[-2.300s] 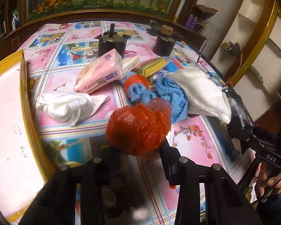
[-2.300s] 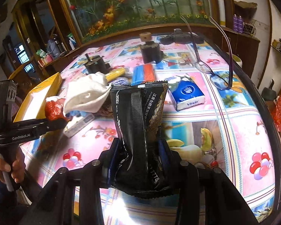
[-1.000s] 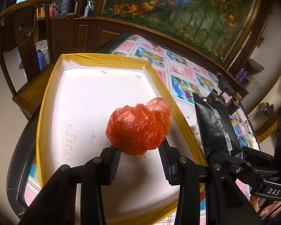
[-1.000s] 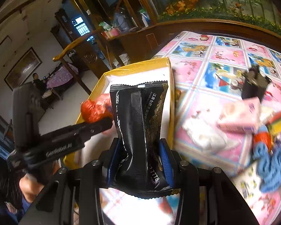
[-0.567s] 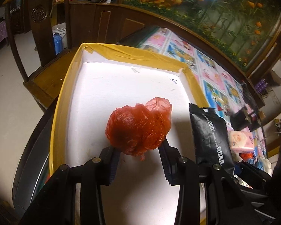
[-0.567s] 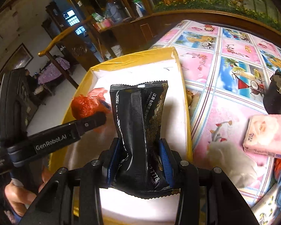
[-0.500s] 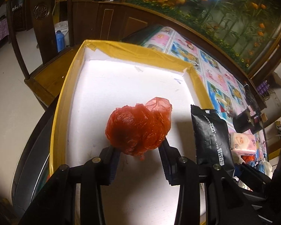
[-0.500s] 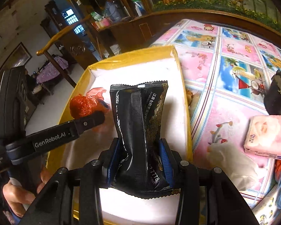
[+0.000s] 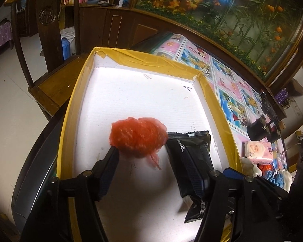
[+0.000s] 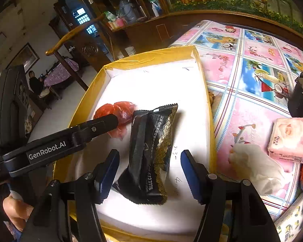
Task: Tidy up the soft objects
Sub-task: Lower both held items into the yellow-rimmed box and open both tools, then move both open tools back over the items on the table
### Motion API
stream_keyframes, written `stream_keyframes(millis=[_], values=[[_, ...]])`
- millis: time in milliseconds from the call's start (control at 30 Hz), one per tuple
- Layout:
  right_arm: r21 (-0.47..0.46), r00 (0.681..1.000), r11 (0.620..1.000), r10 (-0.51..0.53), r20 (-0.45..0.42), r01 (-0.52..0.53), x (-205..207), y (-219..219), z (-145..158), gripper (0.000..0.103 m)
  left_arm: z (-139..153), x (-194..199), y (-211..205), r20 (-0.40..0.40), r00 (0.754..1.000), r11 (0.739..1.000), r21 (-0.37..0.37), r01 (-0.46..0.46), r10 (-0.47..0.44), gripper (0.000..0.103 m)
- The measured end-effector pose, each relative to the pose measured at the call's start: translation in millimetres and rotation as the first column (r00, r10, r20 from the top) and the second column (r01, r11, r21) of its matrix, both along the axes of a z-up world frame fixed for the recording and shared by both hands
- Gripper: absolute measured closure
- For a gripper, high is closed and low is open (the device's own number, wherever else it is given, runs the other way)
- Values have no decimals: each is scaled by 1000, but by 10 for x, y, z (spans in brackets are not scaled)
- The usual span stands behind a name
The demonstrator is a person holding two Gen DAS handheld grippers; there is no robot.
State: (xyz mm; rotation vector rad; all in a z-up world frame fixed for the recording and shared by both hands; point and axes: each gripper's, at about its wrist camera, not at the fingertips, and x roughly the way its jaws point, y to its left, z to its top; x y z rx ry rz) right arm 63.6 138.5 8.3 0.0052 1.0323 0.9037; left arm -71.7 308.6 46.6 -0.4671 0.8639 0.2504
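Both grippers hang over the white box with the yellow taped rim, and their jaws have just been opening: the left gripper is spread with the red plastic bag blurred and loose off its tips, the right gripper spread either side of the black packet, clear of it. Both things sit at the box's near end, touching or nearly so. Withdrawing carelessly could snag the crinkly bag on a fingertip, or tip the packet out over the near rim.
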Motion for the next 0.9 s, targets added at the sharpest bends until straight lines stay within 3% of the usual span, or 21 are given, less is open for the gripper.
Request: stream_keyframes(millis=[367, 533, 700, 900], values=[[97, 1000, 995, 19, -19, -17, -210, -368, 191, 35, -74, -111, 132, -54, 997, 992, 122, -43, 50, 30], [148, 1000, 989, 12, -6, -11, -300, -640, 293, 35, 42, -261, 123, 13, 1000, 995, 94, -25, 24, 30], [213, 999, 977, -37, 32, 29, -375, -1116, 444, 35, 300, -355, -268, 107, 989, 990, 110, 86, -98, 29], [265, 981, 955, -167, 97, 136, -375, -1817, 636, 35, 387, -298, -1046, 172, 932, 948, 88, 307, -318, 29]])
